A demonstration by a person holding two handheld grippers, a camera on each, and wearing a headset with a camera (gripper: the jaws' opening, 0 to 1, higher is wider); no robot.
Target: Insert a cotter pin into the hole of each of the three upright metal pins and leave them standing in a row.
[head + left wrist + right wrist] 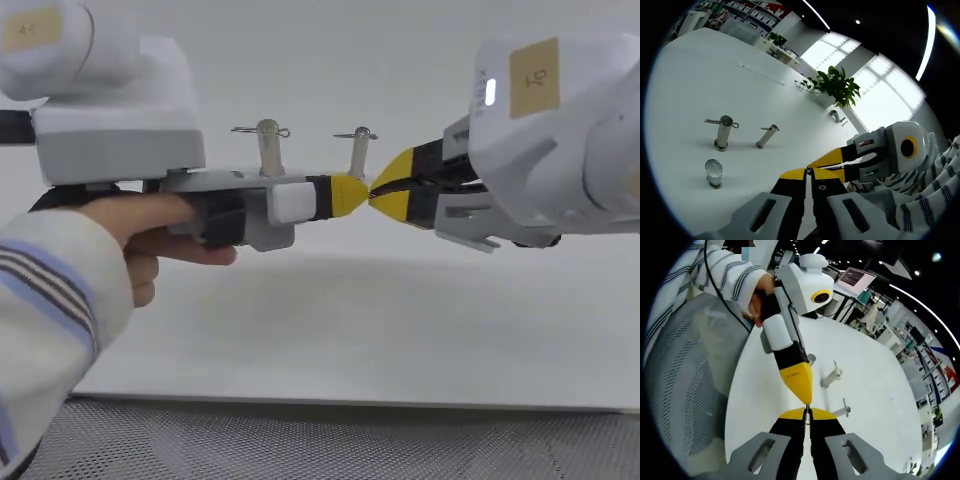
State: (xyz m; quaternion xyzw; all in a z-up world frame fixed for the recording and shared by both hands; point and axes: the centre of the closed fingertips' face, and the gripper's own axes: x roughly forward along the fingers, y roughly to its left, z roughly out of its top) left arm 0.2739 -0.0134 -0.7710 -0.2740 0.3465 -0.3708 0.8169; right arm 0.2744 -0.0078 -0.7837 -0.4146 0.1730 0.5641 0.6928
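White workbench: left metal pin and right metal pin cottered, third pin bare, nearest. Left gripper and right gripper tip to tip, both jaws closed; anything pinched too small to tell. Best to pass slowly, then align with the bare hole.

Smooth white tabletop, grey perforated mesh surface at near edge. Green leafy potted plant by bright windows. Lit monitor screen in bkgd.
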